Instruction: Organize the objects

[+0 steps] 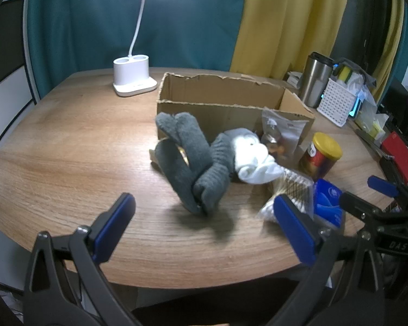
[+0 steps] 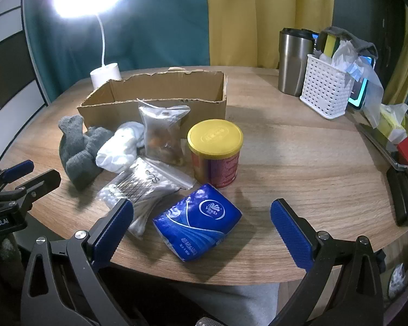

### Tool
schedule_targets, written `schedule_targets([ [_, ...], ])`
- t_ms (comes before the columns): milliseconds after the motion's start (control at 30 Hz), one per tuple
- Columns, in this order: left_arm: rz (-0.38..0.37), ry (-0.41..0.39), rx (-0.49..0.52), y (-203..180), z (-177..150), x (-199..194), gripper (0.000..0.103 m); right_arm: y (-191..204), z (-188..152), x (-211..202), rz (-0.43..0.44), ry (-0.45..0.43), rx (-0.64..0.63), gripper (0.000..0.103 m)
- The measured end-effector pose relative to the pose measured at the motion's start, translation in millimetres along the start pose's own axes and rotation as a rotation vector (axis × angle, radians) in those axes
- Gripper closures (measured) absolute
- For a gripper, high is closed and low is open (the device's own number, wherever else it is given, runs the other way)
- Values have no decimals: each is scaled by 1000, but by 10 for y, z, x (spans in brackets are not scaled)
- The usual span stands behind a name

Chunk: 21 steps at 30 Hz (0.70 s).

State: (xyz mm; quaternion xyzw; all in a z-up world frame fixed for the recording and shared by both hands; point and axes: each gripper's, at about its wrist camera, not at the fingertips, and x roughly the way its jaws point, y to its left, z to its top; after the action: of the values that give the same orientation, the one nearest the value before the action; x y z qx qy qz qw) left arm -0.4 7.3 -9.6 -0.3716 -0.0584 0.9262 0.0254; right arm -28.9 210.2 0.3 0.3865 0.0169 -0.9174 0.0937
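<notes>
An open cardboard box (image 1: 231, 100) (image 2: 155, 100) stands mid-table. In front of it lie grey socks (image 1: 190, 160) (image 2: 76, 149), a white sock (image 1: 255, 160) (image 2: 119, 146), a clear snack bag (image 1: 281, 135) (image 2: 164, 135), a yellow-lidded can (image 1: 322, 154) (image 2: 216, 152), a bag of cotton swabs (image 1: 288, 193) (image 2: 141, 190) and a blue tissue pack (image 1: 327, 201) (image 2: 198, 220). My left gripper (image 1: 204, 222) is open and empty, just short of the grey socks. My right gripper (image 2: 202, 228) is open and empty, its jaws either side of the tissue pack.
A white desk lamp (image 1: 133, 77) (image 2: 106, 74) stands behind the box. At the right are a steel tumbler (image 1: 317, 78) (image 2: 293, 62), a white basket (image 1: 337, 100) (image 2: 326, 89), a red box (image 1: 399, 154) and a dark knife-like tool (image 2: 399, 187). The round wooden table (image 1: 68, 149) edge is near.
</notes>
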Motion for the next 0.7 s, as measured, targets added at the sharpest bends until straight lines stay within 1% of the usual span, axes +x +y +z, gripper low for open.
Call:
schedule_targets([
  [700, -2, 7, 3, -13, -20, 14, 1, -2, -7, 15, 1, 10, 5, 0],
])
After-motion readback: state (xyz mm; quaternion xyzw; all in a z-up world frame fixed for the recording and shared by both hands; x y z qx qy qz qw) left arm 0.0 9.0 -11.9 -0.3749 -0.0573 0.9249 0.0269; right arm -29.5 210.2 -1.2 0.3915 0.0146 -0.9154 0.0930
